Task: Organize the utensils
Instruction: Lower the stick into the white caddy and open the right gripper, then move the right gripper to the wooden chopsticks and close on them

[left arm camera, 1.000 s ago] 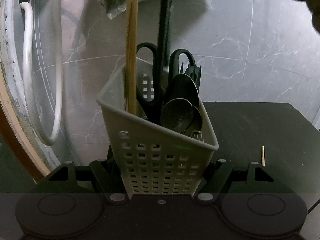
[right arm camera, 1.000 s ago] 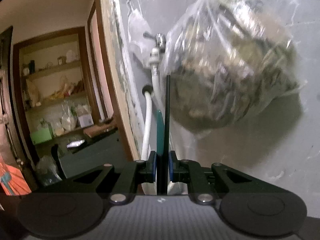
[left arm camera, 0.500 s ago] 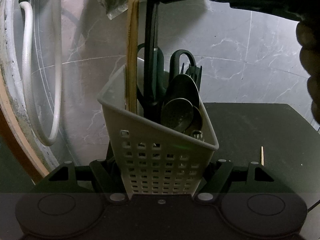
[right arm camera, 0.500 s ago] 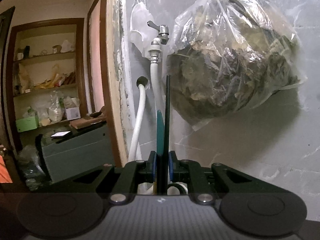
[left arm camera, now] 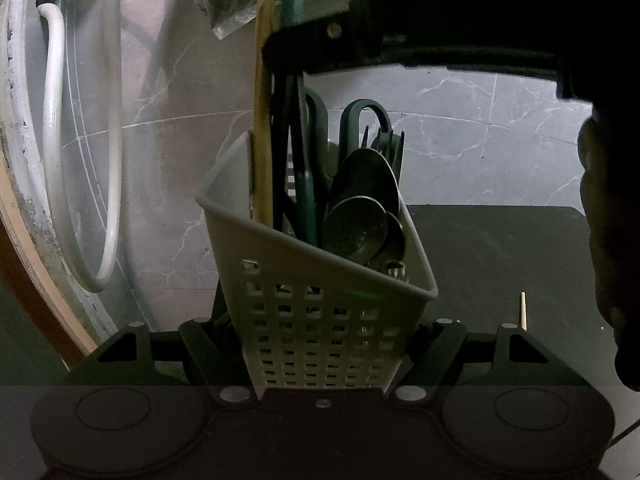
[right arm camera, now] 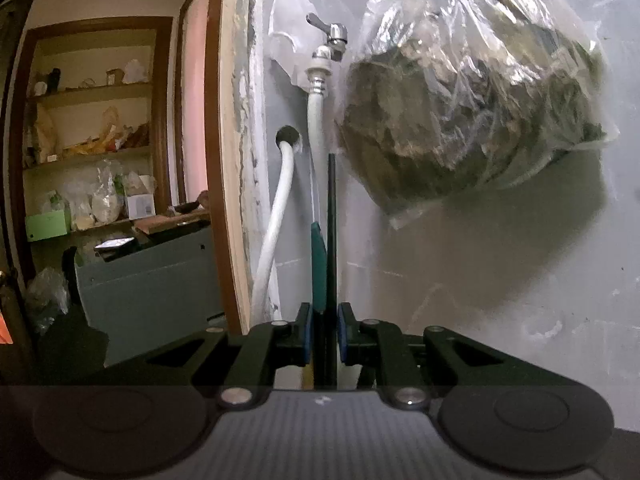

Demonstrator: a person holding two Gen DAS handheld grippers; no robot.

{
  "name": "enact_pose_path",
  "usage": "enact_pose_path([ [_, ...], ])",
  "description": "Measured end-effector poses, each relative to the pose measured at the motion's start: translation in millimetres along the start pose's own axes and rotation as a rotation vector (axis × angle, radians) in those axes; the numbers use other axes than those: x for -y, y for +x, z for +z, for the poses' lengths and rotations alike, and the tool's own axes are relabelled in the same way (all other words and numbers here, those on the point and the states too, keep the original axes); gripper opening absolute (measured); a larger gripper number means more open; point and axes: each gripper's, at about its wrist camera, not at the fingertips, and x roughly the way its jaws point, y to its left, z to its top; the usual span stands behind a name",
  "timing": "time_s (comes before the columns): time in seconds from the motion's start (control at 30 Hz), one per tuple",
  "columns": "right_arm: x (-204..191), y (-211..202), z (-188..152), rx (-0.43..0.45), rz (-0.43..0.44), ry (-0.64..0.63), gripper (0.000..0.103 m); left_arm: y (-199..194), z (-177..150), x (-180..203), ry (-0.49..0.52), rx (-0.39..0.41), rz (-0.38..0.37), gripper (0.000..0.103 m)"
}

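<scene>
The dark utensil (right arm camera: 331, 240), pinched between the fingers of the right gripper (right arm camera: 323, 334), has been lowered into the utensil caddy (left arm camera: 320, 320), which is clamped by the left gripper (left arm camera: 320, 360) on the surface, so release seems near.

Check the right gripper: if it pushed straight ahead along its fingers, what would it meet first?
Probably the white hose hanging under the tap, with the grey wall just behind it. The right gripper, shut on the dark utensil handles, points at that spot; the bag hangs to the right. Depth is unclear.
</scene>
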Motion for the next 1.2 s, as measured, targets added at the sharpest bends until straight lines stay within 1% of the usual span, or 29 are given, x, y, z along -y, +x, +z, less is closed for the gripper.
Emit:
enact_pose_path([
  [0.07,1.0,-1.2,-1.7,-0.010,0.000,0.008,0.015,0.2,0.1,0.5,-0.001,0.000,0.000,0.076],
  [0.13,1.8,-3.4,-1.9,-0.012,0.000,0.014,0.023,0.1,0.0,0.0,-0.001,-0.001,0.000,0.076],
  [0.2,2.0,-6.4,-0.6,-0.009,0.001,0.014,0.039,0.3,0.1,0.4,-0.001,0.000,0.000,0.076],
  [0.23,2.1,-9.1,0.4,-0.007,0.002,0.014,0.042,0.1,-0.1,0.0,0.000,0.000,0.000,0.076],
  [0.3,3.2,-16.5,3.4,0.002,-0.002,0.017,0.057,0.1,0.0,-0.1,-0.001,0.000,0.000,0.076],
  [0.33,4.4,-22.5,5.3,0.010,-0.008,0.020,0.060,0.3,0.1,0.1,-0.001,0.000,0.000,0.076],
  [0.37,6.3,-28.0,7.2,0.017,-0.016,0.025,0.069,0.2,-0.1,0.0,-0.001,0.000,0.000,0.076],
  [0.4,9.5,-35.5,8.8,0.024,-0.034,0.036,0.082,0.3,0.0,-0.1,-0.002,0.000,0.000,0.076],
  [0.43,13.4,-43.3,9.8,0.033,-0.063,0.050,0.089,-0.1,0.0,0.0,-0.002,0.001,0.000,0.076],
  [0.47,18.1,-52.3,10.0,0.043,-0.099,0.069,0.100,-0.1,0.0,0.2,-0.002,0.002,-0.001,0.076],
  [0.5,23.3,-60.5,9.2,0.047,-0.138,0.090,0.103,0.1,0.1,0.1,-0.002,0.002,-0.002,0.076],
  [0.53,28.6,-67.4,8.0,0.041,-0.176,0.108,0.103,0.0,0.0,0.2,-0.002,0.003,-0.003,0.076],
  [0.63,49.8,-83.1,-7.1,-0.053,-0.308,0.173,0.103,0.1,-0.8,-1.8,0.000,0.005,-0.007,0.076],
  [0.7,64.3,-87.3,-23.1,-0.148,-0.370,0.242,0.103,0.1,-0.9,-2.7,0.004,0.004,-0.011,0.076],
  [0.8,82.7,-86.4,-49.6,-0.328,-0.437,0.379,0.103,-0.5,-1.5,-5.1,0.010,0.004,-0.015,0.076],
  [0.83,85.8,-86.6,-58.4,-0.372,-0.449,0.424,0.102,-0.5,-1.6,-5.7,0.012,0.004,-0.017,0.076],
  [0.87,87.7,-86.7,-67.3,-0.417,-0.445,0.465,0.098,-0.7,-1.7,-6.0,0.013,0.003,-0.018,0.076],
  [0.9,88.2,-85.4,-75.4,-0.463,-0.436,0.495,0.089,-0.9,-1.8,-6.2,0.015,0.002,-0.019,0.076],
  [0.97,86.4,-78.3,-88.4,-0.559,-0.427,0.516,0.083,-1.0,-1.4,-6.2,0.018,0.001,-0.021,0.076],
  [1.03,83.2,-74.5,-97.4,-0.603,-0.414,0.547,0.079,-0.7,-1.1,-6.3,0.020,0.001,-0.023,0.076],
  [1.1,82.4,-71.0,-102.1,-0.618,-0.391,0.586,0.077,-1.2,-1.3,-6.2,0.020,0.001,-0.024,0.076],
  [1.13,81.7,-68.2,-103.3,-0.634,-0.395,0.590,0.076,-1.8,-1.5,-6.3,0.020,0.002,-0.025,0.076],
  [1.2,81.0,-61.1,-106.5,-0.670,-0.405,0.587,0.070,-2.2,-1.8,-6.6,0.021,0.003,-0.027,0.076],
])
